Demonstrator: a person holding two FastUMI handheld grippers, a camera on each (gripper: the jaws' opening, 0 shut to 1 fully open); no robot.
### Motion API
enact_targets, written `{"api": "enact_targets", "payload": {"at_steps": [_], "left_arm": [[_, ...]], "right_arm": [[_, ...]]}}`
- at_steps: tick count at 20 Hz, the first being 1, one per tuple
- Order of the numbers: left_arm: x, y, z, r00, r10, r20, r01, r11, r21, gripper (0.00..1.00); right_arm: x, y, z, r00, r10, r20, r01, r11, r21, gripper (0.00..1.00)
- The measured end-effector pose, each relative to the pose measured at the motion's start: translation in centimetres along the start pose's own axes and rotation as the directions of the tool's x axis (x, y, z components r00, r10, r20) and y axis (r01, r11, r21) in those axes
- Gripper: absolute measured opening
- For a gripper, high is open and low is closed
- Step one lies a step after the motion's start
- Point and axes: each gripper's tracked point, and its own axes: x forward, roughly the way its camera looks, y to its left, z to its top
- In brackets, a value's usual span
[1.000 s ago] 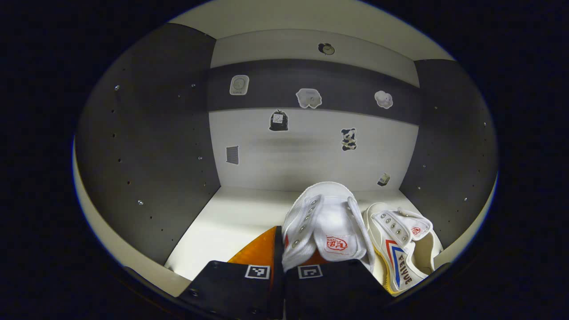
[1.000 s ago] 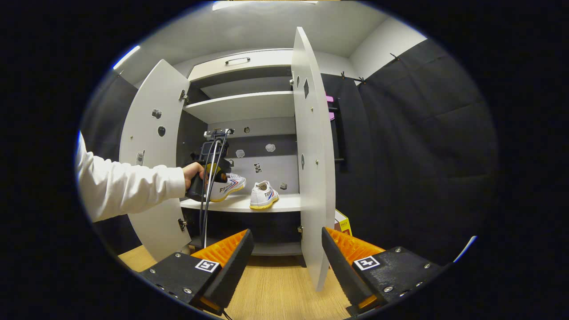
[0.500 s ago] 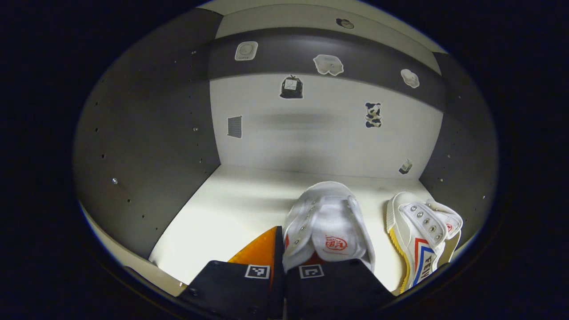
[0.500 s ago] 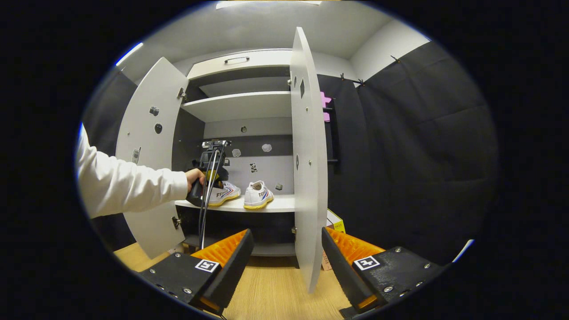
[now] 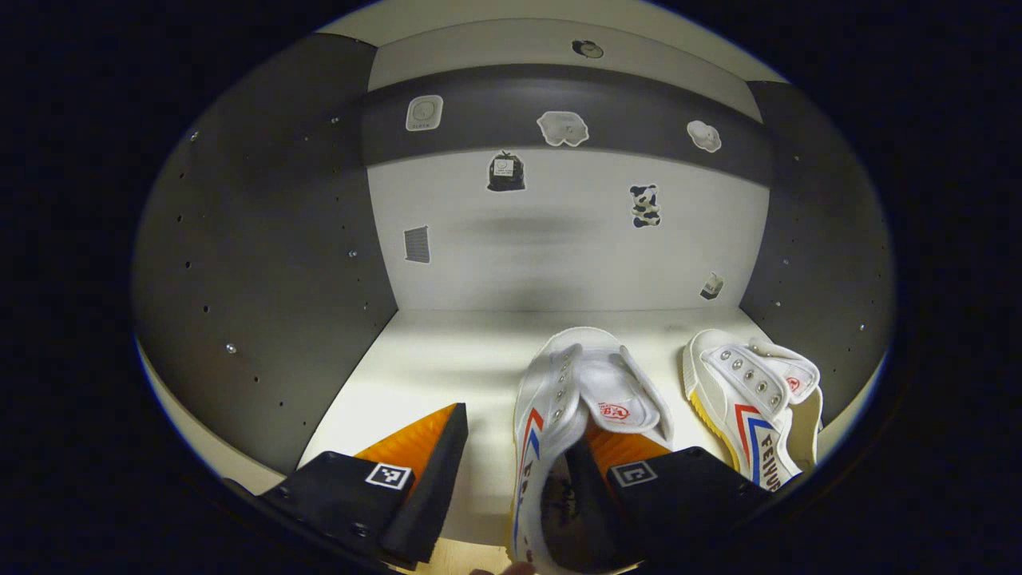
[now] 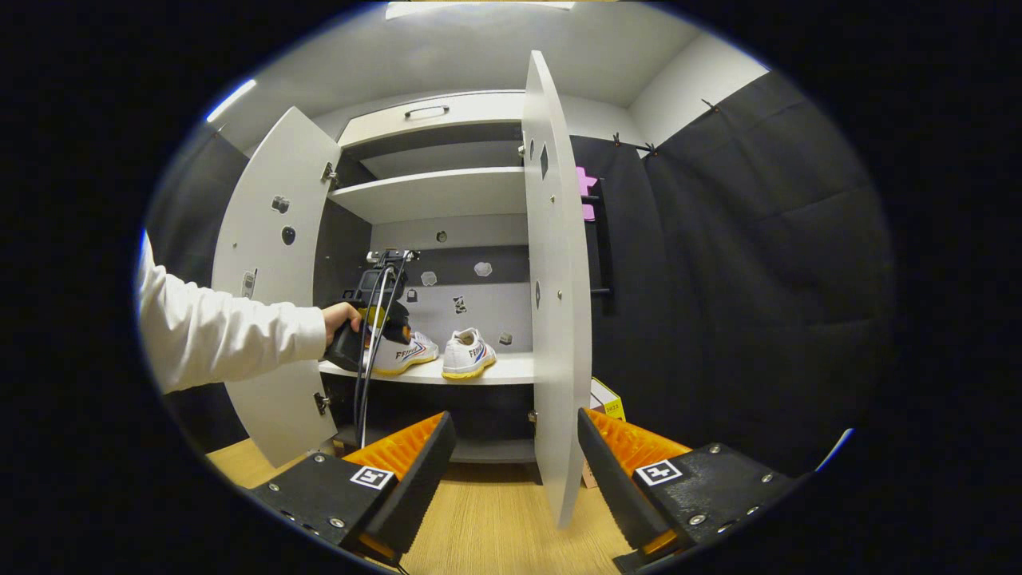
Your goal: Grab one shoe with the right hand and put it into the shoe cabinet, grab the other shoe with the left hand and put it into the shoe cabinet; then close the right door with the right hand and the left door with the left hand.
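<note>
While parted wide above the middle shelf (image 5: 447, 351) of the shoe cabinet (image 6: 435, 192), left gripper (image 5: 523, 459) grips nothing — one finger outside the near shoe (image 5: 559, 407), the other down inside its opening. Near shoe resting on the shelf, toe toward the back wall; second shoe (image 5: 750, 399) just beside it, apart, nearer the right side wall. Seen from the right gripper view: both shoes on that shelf, left door (image 6: 267, 279) and right door (image 6: 555, 287) swung open. Right gripper (image 6: 511, 471) spread open and empty, low over the wooden floor (image 6: 487, 519) in front of the cabinet.
</note>
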Motion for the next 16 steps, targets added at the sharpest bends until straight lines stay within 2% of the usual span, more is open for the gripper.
{"api": "enact_targets", "payload": {"at_steps": [1, 3, 5, 7, 13, 16], "left_arm": [[-0.7, 0.3, 0.1, 1.0, 0.003, 0.016, -0.003, 1.0, -0.002, 0.87], [-2.5, 0.7, 0.4, 0.999, 0.001, 0.05, -0.001, 1.0, -0.014, 0.98], [-4.9, 1.1, 0.5, 0.996, -0.005, 0.092, 0.007, 1.0, -0.027, 0.99], [-8.2, 1.6, 1.7, 0.982, -0.02, 0.19, 0.025, 0.999, -0.023, 0.99], [-21.7, 1.7, 1.8, 0.902, -0.127, 0.412, 0.151, 0.988, -0.025, 0.99], [-27.2, 3.0, 0.2, 0.866, -0.121, 0.484, 0.141, 0.99, -0.004, 0.99]], "right_arm": [[0.0, 0.1, 0.0, 1.0, 0.006, 0.002, -0.006, 1.0, 0.002, 0.94], [0.0, 0.4, 0.2, 1.0, 0.017, 0.011, -0.017, 1.0, 0.004, 0.94], [-0.1, 0.8, 0.5, 0.999, 0.03, 0.018, -0.03, 1.0, 0.006, 0.94], [-0.2, 1.2, 0.5, 0.999, 0.048, 0.025, -0.048, 0.999, 0.009, 0.94], [-0.1, 1.8, 0.1, 0.996, 0.09, 0.017, -0.09, 0.996, 0.01, 0.94], [-0.1, 1.9, 0.2, 0.995, 0.102, 0.016, -0.103, 0.995, 0.012, 0.94]]}}
